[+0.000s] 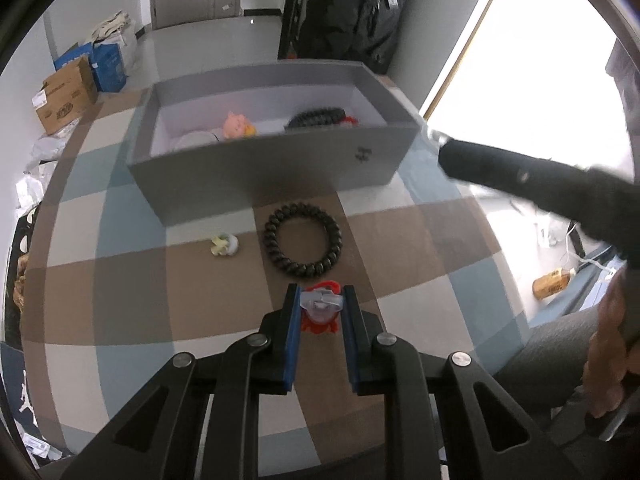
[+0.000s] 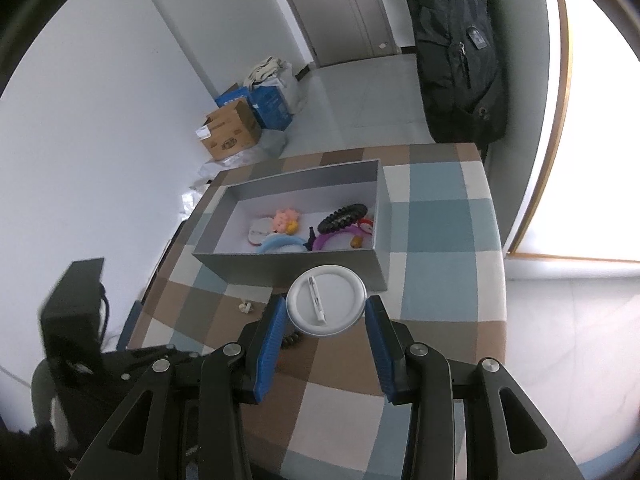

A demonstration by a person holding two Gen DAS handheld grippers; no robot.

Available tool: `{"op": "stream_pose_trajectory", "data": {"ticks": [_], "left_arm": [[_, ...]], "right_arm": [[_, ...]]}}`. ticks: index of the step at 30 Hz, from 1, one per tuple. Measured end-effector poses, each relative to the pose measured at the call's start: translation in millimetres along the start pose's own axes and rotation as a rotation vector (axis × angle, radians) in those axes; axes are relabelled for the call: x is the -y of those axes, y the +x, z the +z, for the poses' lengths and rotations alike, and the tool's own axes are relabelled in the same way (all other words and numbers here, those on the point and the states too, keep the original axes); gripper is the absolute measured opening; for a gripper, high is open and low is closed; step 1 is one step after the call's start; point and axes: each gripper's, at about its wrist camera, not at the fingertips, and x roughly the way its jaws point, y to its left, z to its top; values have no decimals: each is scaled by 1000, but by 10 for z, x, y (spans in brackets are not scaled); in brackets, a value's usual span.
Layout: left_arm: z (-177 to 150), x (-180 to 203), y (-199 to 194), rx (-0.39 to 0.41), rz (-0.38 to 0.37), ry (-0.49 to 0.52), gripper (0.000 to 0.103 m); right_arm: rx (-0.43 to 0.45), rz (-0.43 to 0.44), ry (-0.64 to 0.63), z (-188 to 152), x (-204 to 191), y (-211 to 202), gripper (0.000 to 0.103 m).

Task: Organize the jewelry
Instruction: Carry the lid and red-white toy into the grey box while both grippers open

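Checkered cloth covers the bench point(image 1: 420, 240). Left hand-held gripper point(image 1: 320, 308): blue pads closed on a red-and-clear hair clip point(image 1: 322, 306), low over the cloth. At 12 o'clock just beyond it, black spiral hair tie point(image 1: 302, 240) flat on the cloth; small pale yellow clip point(image 1: 224, 245) at 10 o'clock. Grey box point(image 1: 272, 172) further at 12. Right hand-held gripper point(image 2: 326, 312): pads clamping a round white badge point(image 2: 326, 300), pin side up, held near the grey box's front wall. Box holds a pink toy point(image 2: 285, 220), headbands, another black tie point(image 2: 342, 216).
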Motion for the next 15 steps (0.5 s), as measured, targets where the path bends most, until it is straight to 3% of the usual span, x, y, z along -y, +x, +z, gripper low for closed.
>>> {"op": "stream_pose_trajectory", "data": {"ticks": [15], "left_arm": [[463,-292,-189,113,8,-51,14]], "right_arm": [[-9,37,22,153,-101,123,40]]}}
